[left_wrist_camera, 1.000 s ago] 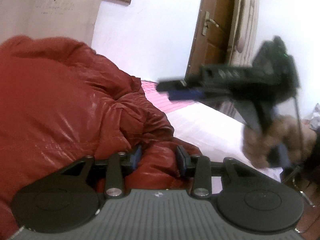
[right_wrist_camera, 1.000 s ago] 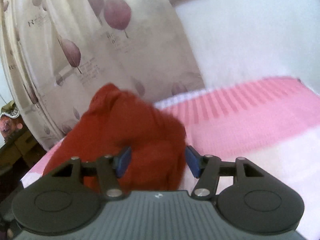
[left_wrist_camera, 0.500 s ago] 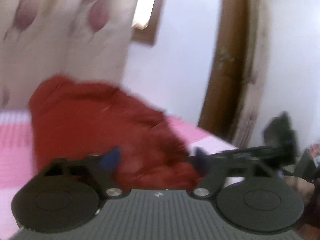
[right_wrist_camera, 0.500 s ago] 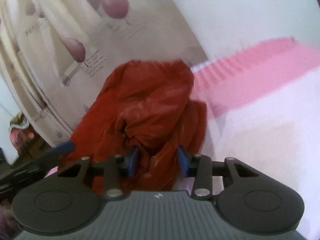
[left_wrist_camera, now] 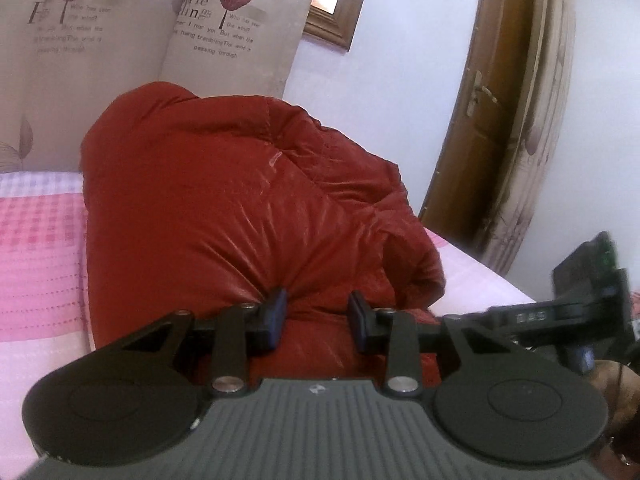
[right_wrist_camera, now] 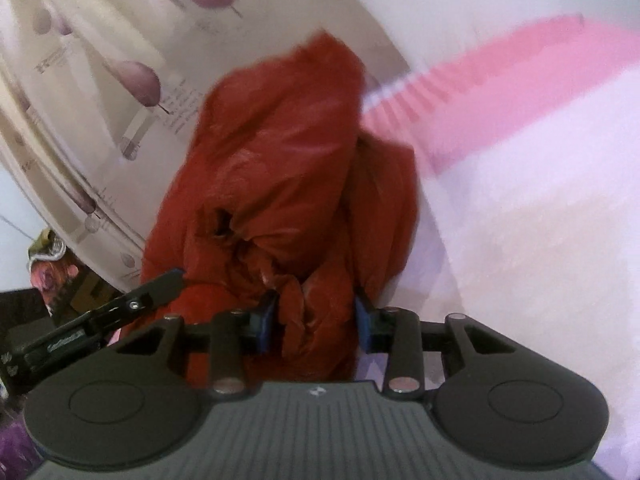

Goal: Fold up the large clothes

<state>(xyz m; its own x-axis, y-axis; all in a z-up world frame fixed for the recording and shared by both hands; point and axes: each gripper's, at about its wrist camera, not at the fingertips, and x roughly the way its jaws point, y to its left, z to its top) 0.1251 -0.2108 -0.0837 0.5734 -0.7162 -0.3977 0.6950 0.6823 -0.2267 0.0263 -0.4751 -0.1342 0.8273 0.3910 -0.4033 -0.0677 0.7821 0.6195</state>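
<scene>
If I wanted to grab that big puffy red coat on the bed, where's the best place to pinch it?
Pinch the red coat at its near edge, coming in low from the front. The padding there bunches into a ridge narrow enough for two fingers, where the left gripper has it. Its broad, rounded back is probably too smooth to pinch.

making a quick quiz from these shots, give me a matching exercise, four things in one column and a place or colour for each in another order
Things:
1. jacket
2. door
3. curtain
4. bedsheet

Descriptions:
A. pink and white, under the garment
B. brown wood, at the right in the left wrist view
C. dark red, puffy, heaped on the bed
D. beige, printed with leaves and text

Pairs: 1-C, 2-B, 3-D, 4-A
</scene>
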